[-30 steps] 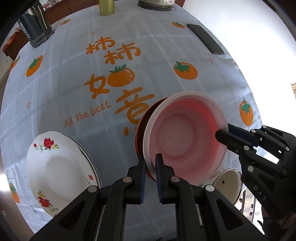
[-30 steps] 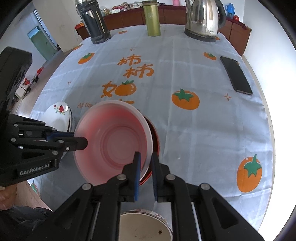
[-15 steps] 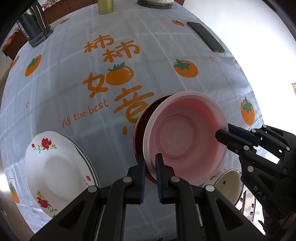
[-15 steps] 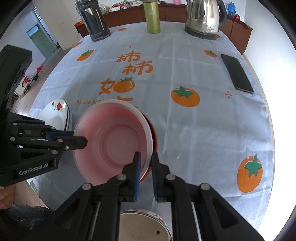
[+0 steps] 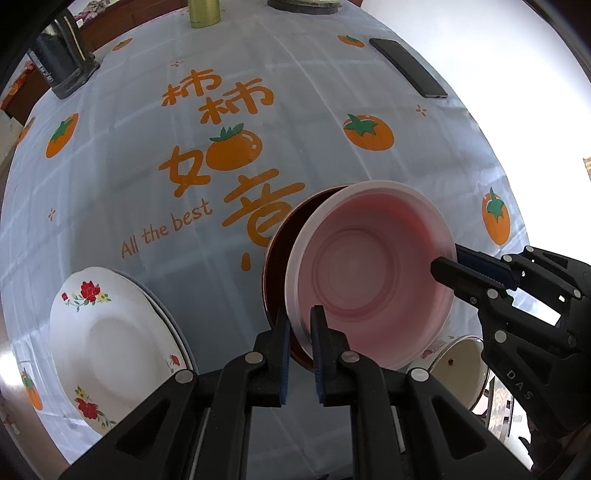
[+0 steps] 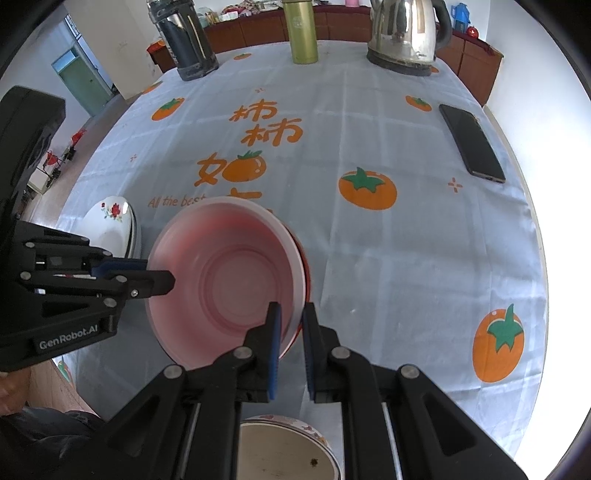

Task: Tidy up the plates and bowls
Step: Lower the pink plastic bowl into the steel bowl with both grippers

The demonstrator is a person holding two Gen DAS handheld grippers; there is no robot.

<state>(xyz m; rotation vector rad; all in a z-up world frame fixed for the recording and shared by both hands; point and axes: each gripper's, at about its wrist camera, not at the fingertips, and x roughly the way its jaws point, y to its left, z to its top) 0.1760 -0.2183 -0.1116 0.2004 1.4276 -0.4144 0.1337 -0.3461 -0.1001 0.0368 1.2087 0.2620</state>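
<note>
Both grippers' jaws pinch opposite rims of the pink bowl [image 5: 369,273], nested in a red bowl [image 5: 275,269], sharing its weight above the worktop [image 5: 295,122] at frame centre.

Bare tablecloth [image 6: 388,258] right of bowl [image 6: 229,277]

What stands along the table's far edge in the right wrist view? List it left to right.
Dark steel-and-glass jug → olive-green cylindrical flask → shiny stainless-steel kettle.
</note>
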